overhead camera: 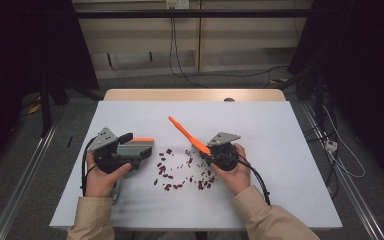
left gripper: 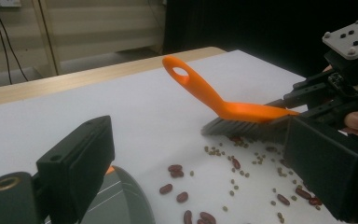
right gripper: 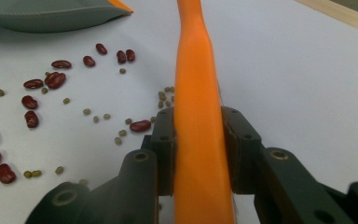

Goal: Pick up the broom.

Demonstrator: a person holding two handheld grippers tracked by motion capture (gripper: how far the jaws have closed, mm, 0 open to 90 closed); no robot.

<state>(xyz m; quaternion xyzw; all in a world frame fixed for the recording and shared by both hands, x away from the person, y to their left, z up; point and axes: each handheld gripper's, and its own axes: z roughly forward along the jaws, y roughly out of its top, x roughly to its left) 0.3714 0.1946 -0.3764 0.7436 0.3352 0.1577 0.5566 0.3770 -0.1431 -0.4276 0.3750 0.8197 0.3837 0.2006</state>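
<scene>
My right gripper (overhead camera: 209, 156) was clamped on the orange brush (overhead camera: 187, 135), bristles down on the white table (overhead camera: 290, 150) among scattered beans (overhead camera: 167, 175). My left gripper (overhead camera: 130, 145) gripped the grey dustpan (overhead camera: 137, 150), resting just left of the beans.

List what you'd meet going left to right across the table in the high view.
Left gripper → grey dustpan held in it → scattered red beans → orange brush → right gripper, its jaws shut on the brush.
</scene>
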